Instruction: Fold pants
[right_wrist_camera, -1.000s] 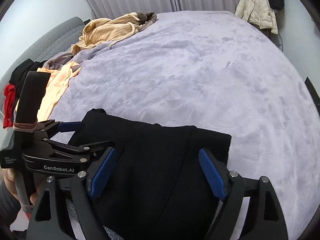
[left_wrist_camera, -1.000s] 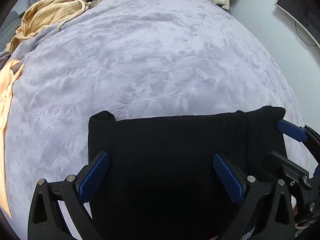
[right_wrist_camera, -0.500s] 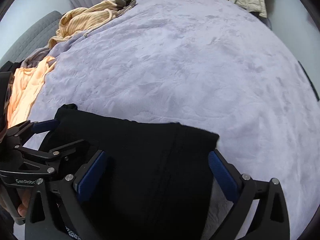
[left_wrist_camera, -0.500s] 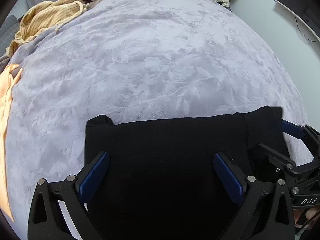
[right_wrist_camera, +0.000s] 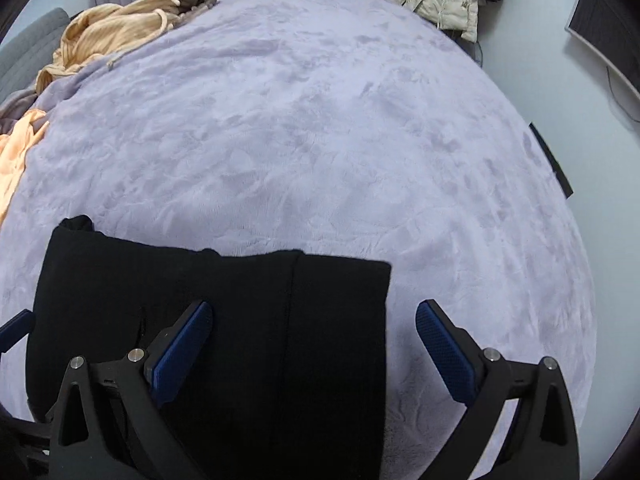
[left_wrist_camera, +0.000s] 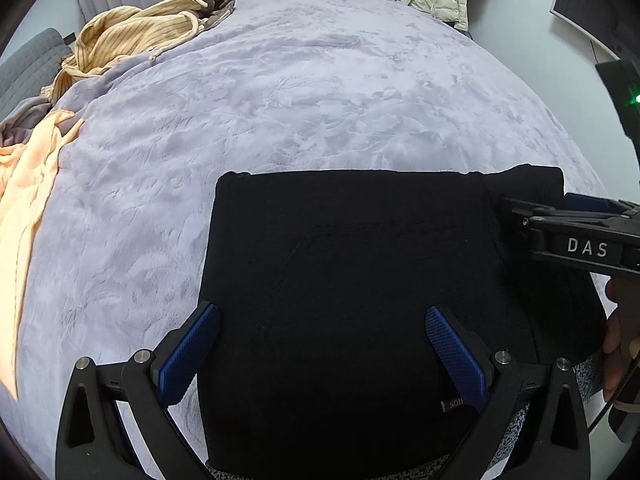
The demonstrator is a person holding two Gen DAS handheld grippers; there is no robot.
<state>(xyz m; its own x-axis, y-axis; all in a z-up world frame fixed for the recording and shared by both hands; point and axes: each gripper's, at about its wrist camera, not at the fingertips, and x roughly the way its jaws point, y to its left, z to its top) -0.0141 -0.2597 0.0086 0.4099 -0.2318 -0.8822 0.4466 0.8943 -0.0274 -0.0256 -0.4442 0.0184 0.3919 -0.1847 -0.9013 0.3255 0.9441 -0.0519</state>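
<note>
The black pants (left_wrist_camera: pixel 344 280) lie folded in a flat rectangle at the near edge of the lilac bed cover (left_wrist_camera: pixel 320 100). My left gripper (left_wrist_camera: pixel 320 340) is open above the pants, its blue pads wide apart and empty. My right gripper (right_wrist_camera: pixel 314 336) is open over the right part of the pants (right_wrist_camera: pixel 224 320), empty, with its right finger beyond the cloth's right edge. The right gripper also shows side-on in the left wrist view (left_wrist_camera: pixel 560 216), by the pants' far right corner.
A yellow striped garment (left_wrist_camera: pixel 136 36) lies at the far left of the bed. A peach garment (left_wrist_camera: pixel 28 184) lies along the left edge. A cream jacket (right_wrist_camera: pixel 444 0) hangs at the far right. A dark screen (right_wrist_camera: pixel 604 28) is on the right wall.
Both grippers have drawn back and tilted up, so more of the bed and room shows. The right gripper has shifted to the right over the pants. The pants lie still.
</note>
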